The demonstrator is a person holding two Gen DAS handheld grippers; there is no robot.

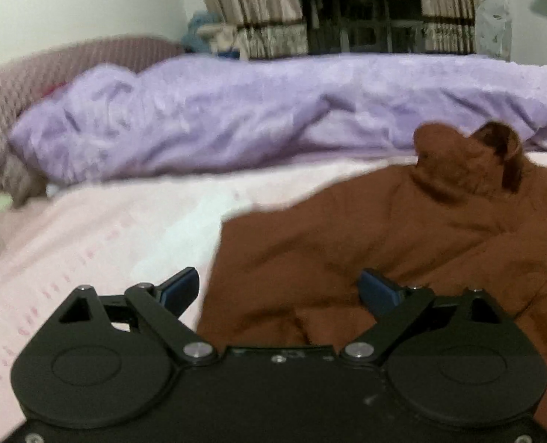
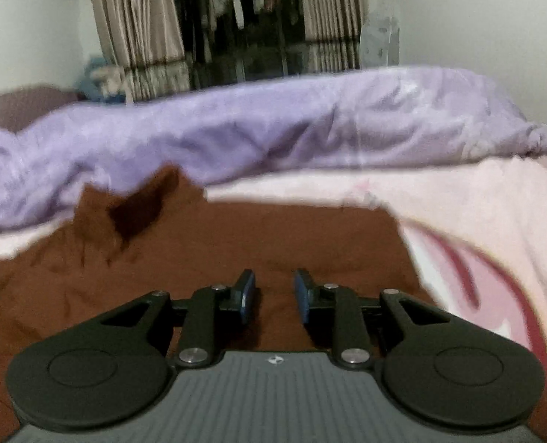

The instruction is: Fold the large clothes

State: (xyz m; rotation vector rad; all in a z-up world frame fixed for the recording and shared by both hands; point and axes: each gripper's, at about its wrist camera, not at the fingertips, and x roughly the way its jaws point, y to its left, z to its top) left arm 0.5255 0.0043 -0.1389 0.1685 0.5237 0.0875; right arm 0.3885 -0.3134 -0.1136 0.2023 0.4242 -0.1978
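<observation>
Left wrist view shows my left gripper (image 1: 279,289), jaws spread wide and empty, at the brown garment (image 1: 402,243)'s near left edge on the bed (image 1: 107,229), the cloth running ahead and rightward, while my right gripper (image 2: 273,291), jaws narrowly parted, pinching nothing, hangs over its middle.

Brown garment (image 1: 402,229): matt woven cloth; purple duvet (image 1: 236,118): soft, faintly sheeny fabric; pink bedsheet (image 1: 107,229): smooth cloth; tongs (image 2: 274,297): matt black plastic.

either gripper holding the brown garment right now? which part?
Nothing held. Left hand-held gripper is wide open, right hand-held gripper has a clear gap; the brown garment lies loose beneath both.
</observation>
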